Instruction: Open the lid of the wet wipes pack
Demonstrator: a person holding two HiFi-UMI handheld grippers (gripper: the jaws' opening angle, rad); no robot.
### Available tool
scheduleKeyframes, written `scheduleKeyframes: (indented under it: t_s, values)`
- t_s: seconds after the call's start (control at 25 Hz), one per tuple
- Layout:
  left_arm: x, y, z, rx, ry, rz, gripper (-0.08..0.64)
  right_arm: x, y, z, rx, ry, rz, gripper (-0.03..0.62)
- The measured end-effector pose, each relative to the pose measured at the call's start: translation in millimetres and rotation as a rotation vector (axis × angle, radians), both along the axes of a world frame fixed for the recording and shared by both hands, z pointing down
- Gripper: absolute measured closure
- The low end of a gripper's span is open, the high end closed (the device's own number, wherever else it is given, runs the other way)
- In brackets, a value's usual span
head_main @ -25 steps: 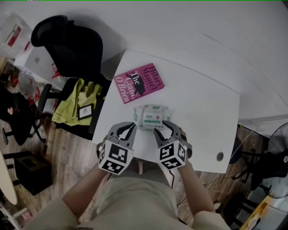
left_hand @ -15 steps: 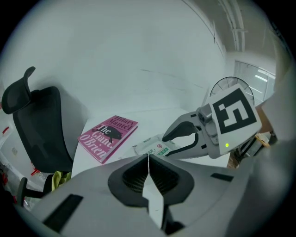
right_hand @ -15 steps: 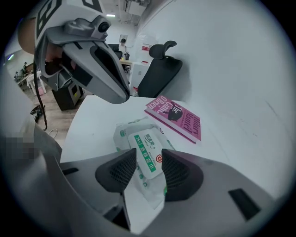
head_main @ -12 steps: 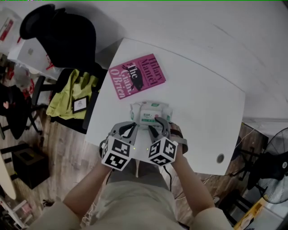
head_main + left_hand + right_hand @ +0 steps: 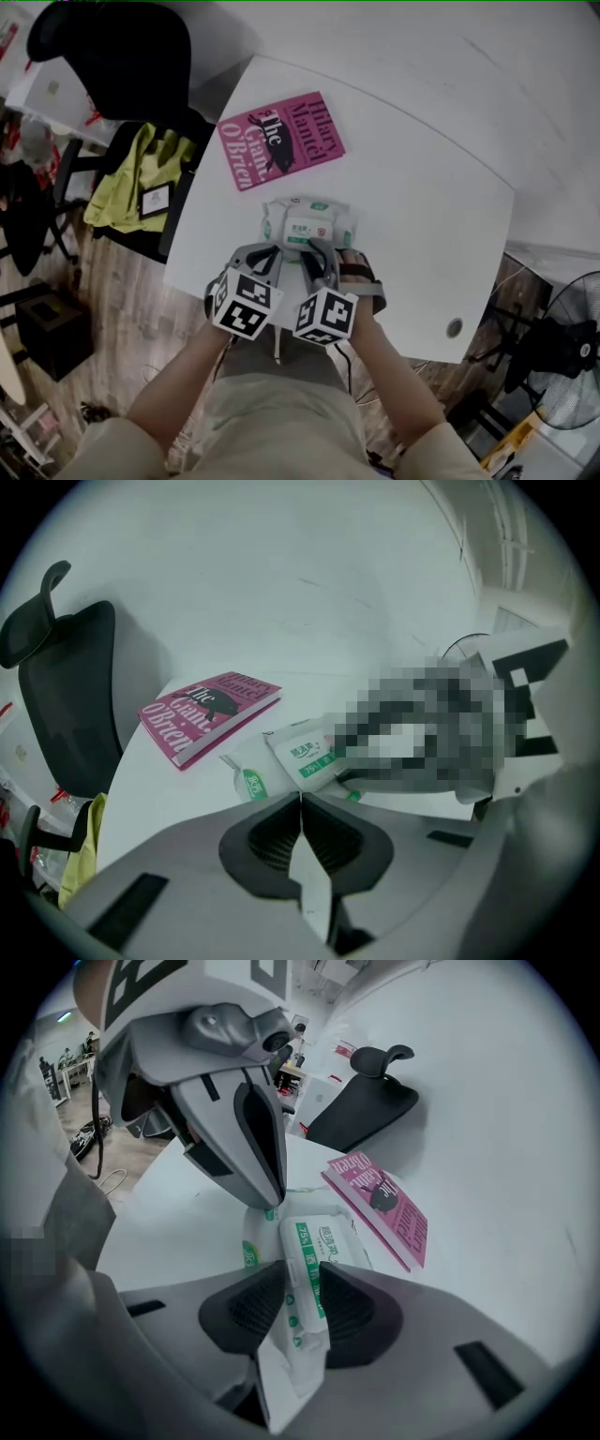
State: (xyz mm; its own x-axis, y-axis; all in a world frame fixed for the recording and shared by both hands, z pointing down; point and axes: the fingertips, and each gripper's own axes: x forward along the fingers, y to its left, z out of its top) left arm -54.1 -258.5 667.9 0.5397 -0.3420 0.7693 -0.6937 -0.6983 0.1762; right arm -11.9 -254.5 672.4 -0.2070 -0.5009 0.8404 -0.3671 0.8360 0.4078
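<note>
The wet wipes pack (image 5: 307,223) is lying on the white desk (image 5: 422,234) just beside the pink book (image 5: 279,141), on the person's side of it. It is looking light and soft: a crinkly film pouch likely to be sliding or buckling under any pull. Only its rigid white plastic lid (image 5: 314,1241) is offering firm hold. The right claw (image 5: 302,1274) has just been closing and is gripping that lid between ribbed pads. The left claw (image 5: 300,799), clenched on nothing, is hanging at the pack's crimped end, further from the book.
</note>
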Motion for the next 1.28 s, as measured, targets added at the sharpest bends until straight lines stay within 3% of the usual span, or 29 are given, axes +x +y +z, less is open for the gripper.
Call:
scheduleKeyframes:
  t_s: [0.28,0.44,0.6,0.92,1.28]
  values:
    - [6,2,16,-0.014,-0.054,0.022,0.535,1,0,-5,-0.037,-0.040,-0.027,0.504]
    - [6,2,19,-0.051,-0.026,0.003,0.535,0,-7,-26,0.004,-0.083,-0.027,0.533]
    - [6,3,19,-0.068,-0.026,0.005,0.535,11,-33,-54,0.076,-0.128,0.013,0.549]
    - [6,3,18,-0.047,-0.022,-0.008,0.535,18,-81,-51,0.071,-0.224,0.118,0.539]
    - [4,2,18,-0.059,0.011,0.002,0.534,28,-113,-10,-0.033,-0.299,0.260,0.538]
